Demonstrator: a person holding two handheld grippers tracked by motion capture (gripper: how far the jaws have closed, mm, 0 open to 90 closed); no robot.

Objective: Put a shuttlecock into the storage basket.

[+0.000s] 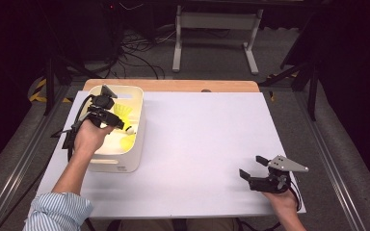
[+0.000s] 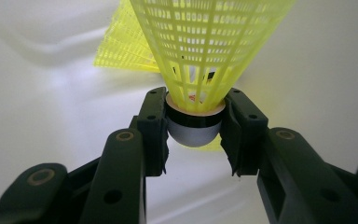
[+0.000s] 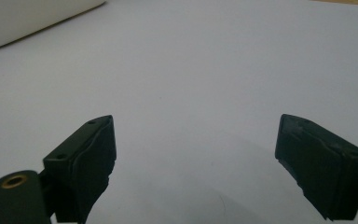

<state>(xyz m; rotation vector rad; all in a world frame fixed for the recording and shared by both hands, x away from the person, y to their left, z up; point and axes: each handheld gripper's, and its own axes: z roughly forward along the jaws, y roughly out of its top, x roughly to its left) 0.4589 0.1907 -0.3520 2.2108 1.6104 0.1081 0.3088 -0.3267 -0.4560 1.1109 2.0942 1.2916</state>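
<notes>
1. A yellow shuttlecock (image 2: 200,60) is gripped by the left claw (image 2: 195,128) — its rounded cork base is pinched between the two black pads, mesh skirt pointing away from the camera.
2. In the high view the left claw (image 1: 107,117) is seen inside a white bin (image 1: 134,159) at the far-left part of the tabletop (image 1: 197,144), with the shuttlecock (image 1: 123,112) held over the bin's interior.
3. More yellow shuttlecocks (image 1: 126,142) are seen lying in the bin near the held one; a second yellow skirt (image 2: 121,51) is visible behind it in the left gripper view.
4. The bin stands on a white sheet covering the tabletop; a strip of bare wood is left showing along the far edge.
5. The right claw (image 1: 253,169) is held at the near-right of the tabletop, well apart from the bin — jaws spread wide, nothing between them.
6. In the right gripper view the right claw (image 3: 196,158) hangs over bare white surface, with the bin's corner (image 3: 32,18) at far left.
</notes>
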